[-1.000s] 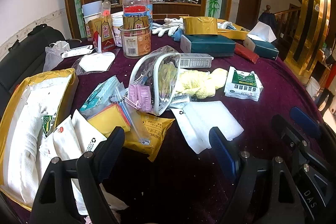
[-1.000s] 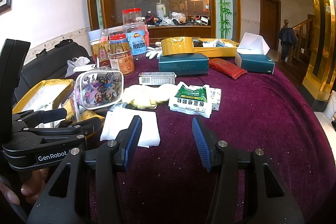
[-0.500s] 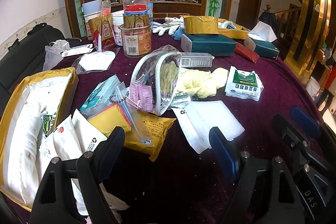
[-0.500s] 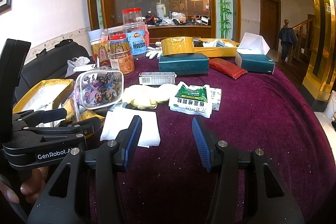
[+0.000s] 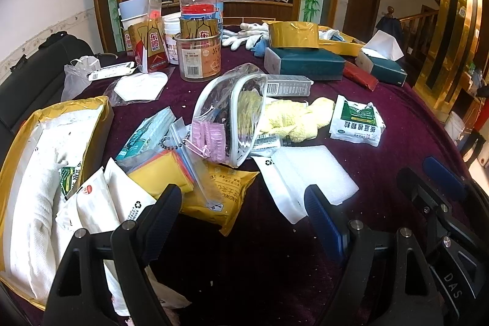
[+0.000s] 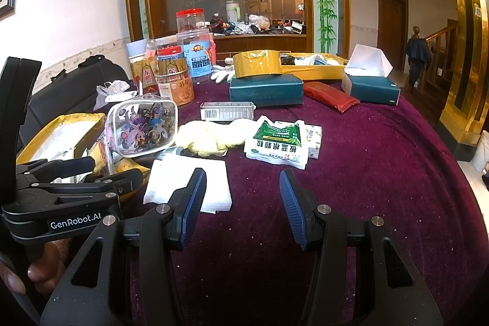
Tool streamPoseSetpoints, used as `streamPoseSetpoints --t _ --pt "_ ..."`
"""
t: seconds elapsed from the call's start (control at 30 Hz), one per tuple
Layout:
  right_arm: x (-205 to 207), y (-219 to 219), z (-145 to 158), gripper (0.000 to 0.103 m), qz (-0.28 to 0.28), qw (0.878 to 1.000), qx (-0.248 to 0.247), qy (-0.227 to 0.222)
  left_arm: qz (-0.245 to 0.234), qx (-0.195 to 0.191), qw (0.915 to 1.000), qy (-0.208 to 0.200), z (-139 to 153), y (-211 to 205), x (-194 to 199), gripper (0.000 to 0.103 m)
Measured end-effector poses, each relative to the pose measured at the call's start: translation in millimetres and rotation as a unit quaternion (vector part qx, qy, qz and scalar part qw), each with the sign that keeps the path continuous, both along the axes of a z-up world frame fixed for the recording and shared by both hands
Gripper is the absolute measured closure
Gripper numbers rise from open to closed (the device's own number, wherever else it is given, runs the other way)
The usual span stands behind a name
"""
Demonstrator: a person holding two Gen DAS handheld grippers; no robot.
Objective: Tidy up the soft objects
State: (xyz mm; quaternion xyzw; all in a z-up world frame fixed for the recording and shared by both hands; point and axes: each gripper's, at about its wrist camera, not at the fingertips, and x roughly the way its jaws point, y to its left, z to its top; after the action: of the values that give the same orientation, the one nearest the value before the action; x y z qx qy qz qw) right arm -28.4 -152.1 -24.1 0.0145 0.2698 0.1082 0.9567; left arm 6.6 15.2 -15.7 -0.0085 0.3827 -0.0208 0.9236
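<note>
Left wrist view: both tongs hover over a crowded purple table [image 5: 397, 118], nothing picked up.
Yellow cloth [image 5: 293, 119]: lies mid-table, soft and bunched, touching the clear pouch [image 5: 232, 118] on its left side.
White pad [image 5: 308, 176]: flat on the table just in front of the cloth, near the left gripper's right finger.
Clear pouch: stands on edge, pink clips [image 5: 209, 138] hanging against it, blocking part of the cloth from this side.
Sachet [image 5: 356, 122]: green-and-white, just right of the cloth, flat.
Yellow packet [image 5: 220, 197]: sits under a stack of zip bags, right ahead of the left gripper's left finger.
Gold box [image 5: 55, 124]: at far left, open, a white towel [image 5: 27, 203] inside.
Left gripper [image 5: 241, 213]: jaws wide apart, empty, above the bare cloth between packet and pad.
Right gripper [image 6: 241, 197]: jaws apart, nothing between them; its left finger overlaps the pad's near corner in its own view, contact unclear.
Hand [image 6: 18, 274]: fingers wrapped on the left tool's handle, bottom left of the right wrist view.
Behind: barcode box [image 6: 227, 111], green tissue boxes [image 6: 266, 89], red pack [image 6: 330, 95], jars [image 6: 180, 81] and white gloves [image 5: 244, 34] crowd the back edge.
</note>
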Motion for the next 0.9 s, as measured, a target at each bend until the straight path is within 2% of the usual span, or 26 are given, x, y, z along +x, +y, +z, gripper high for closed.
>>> streamPoseSetpoints --t 0.33,0.47,0.57,0.7,0.83,0.9 --pt "2.6 1.2 0.5 0.053 0.002 1.000 0.005 0.006 -0.007 -0.001 0.9999 0.008 2.2 4.0 -1.1 0.020" --pt "13.8 11.6 -4.4 0.053 0.053 0.997 0.033 0.049 -0.007 0.012 0.9999 -0.002 17.4 32.9 -17.8 0.020" --pt "22.2 27.6 -6.6 0.053 0.070 0.996 0.014 0.061 0.012 0.018 0.9995 0.024 20.8 70.6 -21.3 0.020" --pt "33.4 60.9 -9.8 0.053 0.123 0.988 -0.013 0.094 0.038 -0.001 0.9978 0.054 22.5 113.1 -25.3 0.020" --pt "42.1 87.3 -18.6 0.053 0.126 0.982 -0.083 0.115 0.030 0.028 0.9974 0.060 21.5 125.4 -35.7 0.020" --pt "46.4 94.2 -21.8 0.053 0.133 0.978 -0.096 0.127 0.019 0.037 0.9970 0.065 18.1 125.9 -38.1 0.020"
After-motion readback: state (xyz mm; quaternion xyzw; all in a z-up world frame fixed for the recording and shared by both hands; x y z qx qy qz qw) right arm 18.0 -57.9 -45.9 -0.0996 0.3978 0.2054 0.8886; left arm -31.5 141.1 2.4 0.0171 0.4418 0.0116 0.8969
